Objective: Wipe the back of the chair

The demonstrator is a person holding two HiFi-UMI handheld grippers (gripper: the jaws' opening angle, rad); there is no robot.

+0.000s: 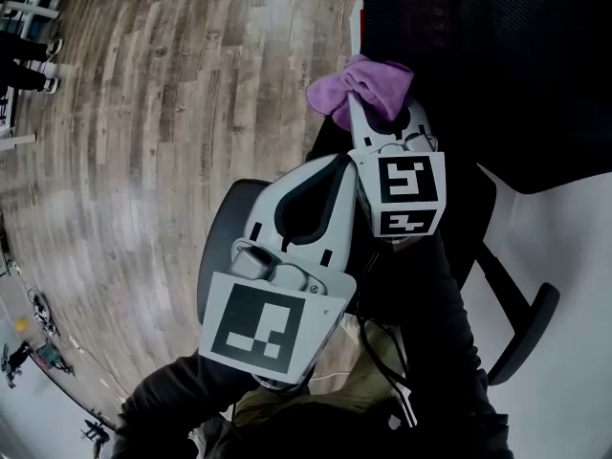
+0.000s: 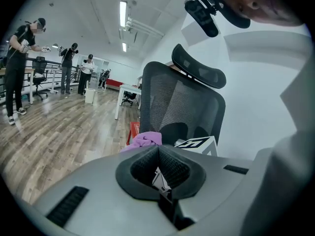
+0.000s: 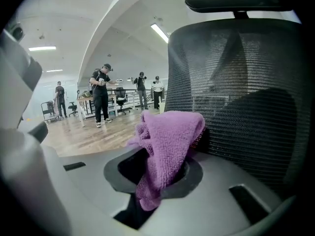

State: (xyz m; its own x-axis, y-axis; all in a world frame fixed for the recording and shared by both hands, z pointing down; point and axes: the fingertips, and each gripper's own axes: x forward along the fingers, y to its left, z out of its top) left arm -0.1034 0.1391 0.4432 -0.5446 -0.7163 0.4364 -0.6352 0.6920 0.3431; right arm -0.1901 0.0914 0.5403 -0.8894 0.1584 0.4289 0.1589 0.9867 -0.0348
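Nearest to me is my left gripper (image 1: 337, 165). Its two dark pads are pressed together with nothing between them. I hold it low and in front of my body, a little behind the other one, I think so that it does not come in the way of the wiping.

Just beyond it is my right gripper (image 1: 387, 113), which pinches a soft purple microfibre cloth (image 3: 167, 136). The cloth is gripped by its lower part, so a thick fold rises above the jaws and hangs forward. In my judgement this grip is good, because the loose fold, and not the hard plastic, will meet the surface.

The cloth is directly in front of the black mesh back of the office chair (image 3: 246, 97), at about its lower middle. Whether it already touches the mesh, I cannot tell; it is at least just beside it. Above the mesh sits the curved black headrest (image 3: 236, 1). The chair stands upright and shows this side of its back to me, so I judge that the wiping is at its start or in an early stroke, and most of the mesh above the cloth remains to be done.

Farther away there is a grey-brown wooden plank floor (image 1: 172, 103), and several people (image 3: 101, 97) stand near desks at the far end of the room.
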